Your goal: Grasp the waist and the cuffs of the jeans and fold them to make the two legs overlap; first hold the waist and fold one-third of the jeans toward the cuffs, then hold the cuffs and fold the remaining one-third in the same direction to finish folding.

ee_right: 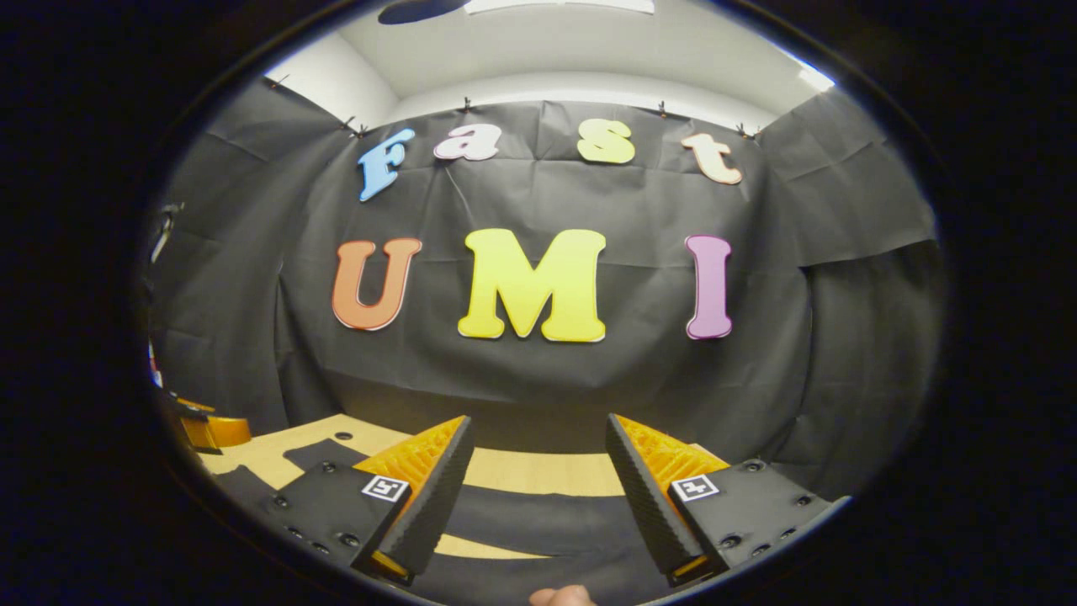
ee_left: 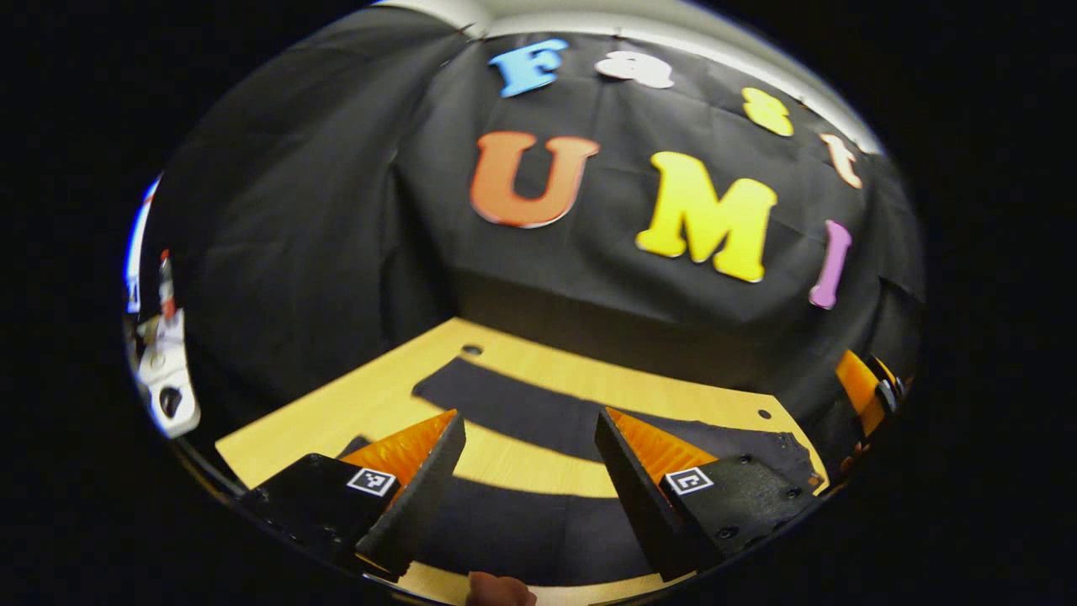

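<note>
- Left hand-held gripper first: its two fingers stand wide apart at the bottom of the left gripper view, with nothing between them, and it hangs above the counter.
- Through that gap we look straight down on the jeans, dark and flat on the pale wood counter, the two legs running apart with a strip of bare wood between them.
- A fingertip of the person peeks in at the very bottom edge, just below the fingers.
- Out at the right rim of the left gripper view the other hand-held gripper's body edges in, well apart from this one.
- The counter has small round holes near its far edge, one just beyond the far trouser leg.
- At the far left rim there is a white fixture; what it is I cannot tell.
- Over to the right hand-held gripper: jaws spread wide here too, nothing gripped, held above the counter.
- Below and between its fingers the jeans lie as dark bands across the wood, a light strip of counter showing between them.
- Another fingertip shows at the bottom edge of the right gripper view.
- Behind everything, black cloth drapes down to the counter's far edge, with a white ceiling above it.
</note>
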